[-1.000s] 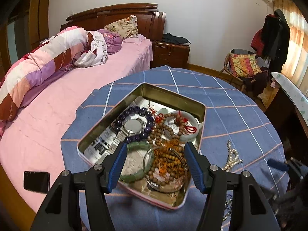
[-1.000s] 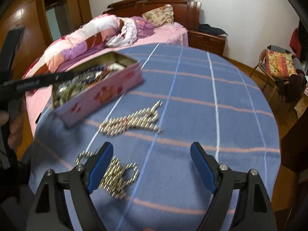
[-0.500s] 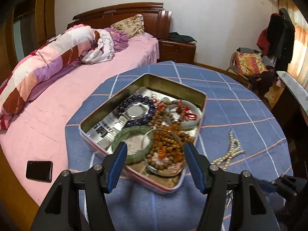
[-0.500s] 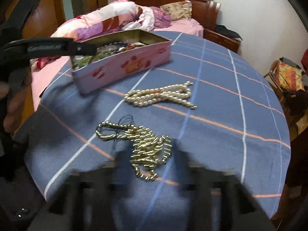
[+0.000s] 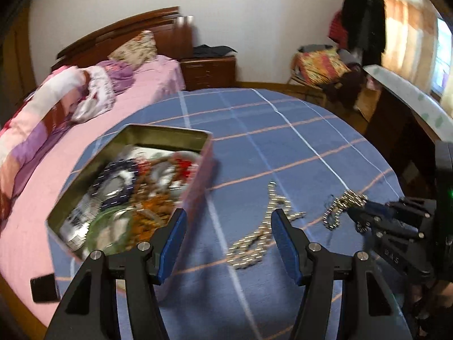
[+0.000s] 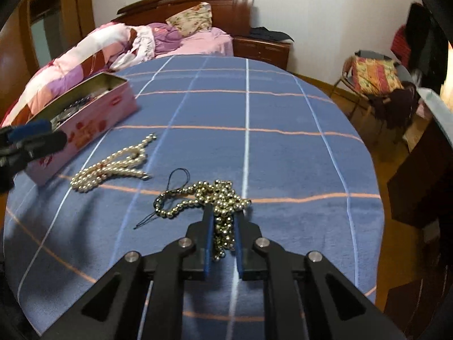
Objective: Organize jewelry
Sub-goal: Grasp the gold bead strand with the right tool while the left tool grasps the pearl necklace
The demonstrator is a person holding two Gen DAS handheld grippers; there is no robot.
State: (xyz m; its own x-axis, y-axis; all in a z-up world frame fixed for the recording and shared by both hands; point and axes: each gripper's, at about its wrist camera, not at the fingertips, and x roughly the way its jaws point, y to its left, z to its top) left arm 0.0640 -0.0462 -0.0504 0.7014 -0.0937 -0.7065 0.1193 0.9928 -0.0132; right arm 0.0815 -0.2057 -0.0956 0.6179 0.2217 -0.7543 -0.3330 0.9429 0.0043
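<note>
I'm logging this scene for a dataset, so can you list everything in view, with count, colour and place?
Tin box: one, pink outside, gold inside, left on the table, full of mixed bracelets and beads.
Pearl necklace: one, cream-white, loose on the cloth beside the tin.
Metallic bead strand: one, silvery-gold with a black cord, near edge of the table, pinched in the right tongs.
Tablecloth: one, blue with white and orange lines, covering the round table.
Bed: one, pink sheet, wooden headboard, behind the table.
Phone: one, black, on the bed.
Chair: one, patterned cushion, far right.
Left tongs: blue pads, open, over the cloth by the tin.
Right tongs: blue pads, shut on the strand.
</note>
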